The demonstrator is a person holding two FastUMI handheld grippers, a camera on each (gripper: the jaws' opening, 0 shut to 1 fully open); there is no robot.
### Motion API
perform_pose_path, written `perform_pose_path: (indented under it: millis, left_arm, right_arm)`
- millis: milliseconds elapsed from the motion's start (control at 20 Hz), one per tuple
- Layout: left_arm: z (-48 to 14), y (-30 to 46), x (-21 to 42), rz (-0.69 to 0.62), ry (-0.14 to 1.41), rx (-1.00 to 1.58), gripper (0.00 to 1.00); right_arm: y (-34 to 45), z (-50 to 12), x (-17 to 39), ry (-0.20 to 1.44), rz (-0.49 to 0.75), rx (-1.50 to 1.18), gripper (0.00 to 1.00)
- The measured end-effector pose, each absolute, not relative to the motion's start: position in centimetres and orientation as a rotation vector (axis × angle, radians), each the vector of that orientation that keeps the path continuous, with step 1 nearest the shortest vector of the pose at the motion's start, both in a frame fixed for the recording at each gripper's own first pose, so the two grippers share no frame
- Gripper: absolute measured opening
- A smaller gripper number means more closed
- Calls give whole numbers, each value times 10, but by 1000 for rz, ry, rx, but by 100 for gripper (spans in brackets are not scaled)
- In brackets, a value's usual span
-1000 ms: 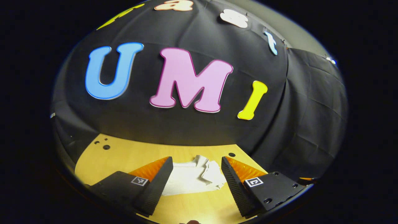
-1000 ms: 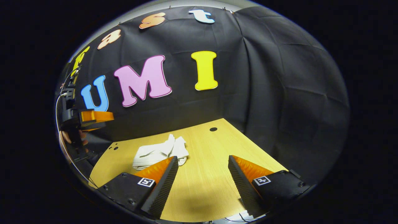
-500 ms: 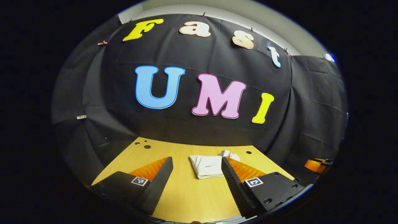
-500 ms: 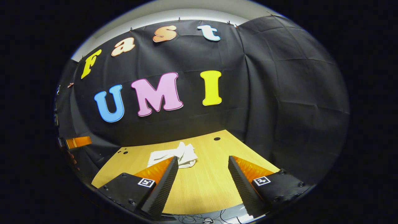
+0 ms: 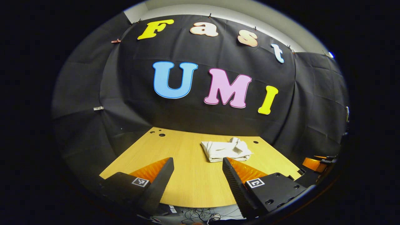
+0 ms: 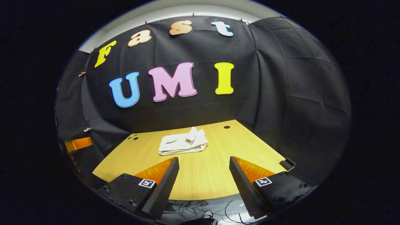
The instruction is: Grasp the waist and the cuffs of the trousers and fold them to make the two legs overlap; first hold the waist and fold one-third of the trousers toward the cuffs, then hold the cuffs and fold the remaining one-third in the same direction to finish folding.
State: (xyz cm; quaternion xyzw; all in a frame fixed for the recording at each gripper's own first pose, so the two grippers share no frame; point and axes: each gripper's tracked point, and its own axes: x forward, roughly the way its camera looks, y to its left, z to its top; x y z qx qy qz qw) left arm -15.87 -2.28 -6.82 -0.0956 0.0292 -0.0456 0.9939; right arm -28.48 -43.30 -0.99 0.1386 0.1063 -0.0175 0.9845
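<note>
Wooden table [image 5: 187,184], folded white trousers [image 5: 225,149] resting. Both grippers [image 5: 197,178] [image 6: 203,178] wide, empty; judged finished, withdraw without snagging the bundle.

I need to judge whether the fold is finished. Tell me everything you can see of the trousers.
The trousers are a white, soft-looking cloth folded into a compact, layered bundle lying flat on the wooden table, toward its far side. The top layer is rumpled, with one corner sticking up. Only the table touches them; both tools sit apart from them, near the table's front edge, open.
</note>
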Motion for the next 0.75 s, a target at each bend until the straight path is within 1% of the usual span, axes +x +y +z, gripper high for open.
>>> perform_pose_path:
  millis: [400, 550, 750]
  left_arm:
    - [-73, -23, -159, -95, 69, -180, 98]
    - [-61, -8, -150, -75, 24, -155, 97]
    - [-57, 16, -136, -35, 23, -170, 97]
  right_arm:
    - [-422, 13, -267, 178, -7, 260, 99]
    - [-417, 18, -260, 178, 4, 249, 98]
    - [-414, 27, -254, 159, 10, 238, 98]
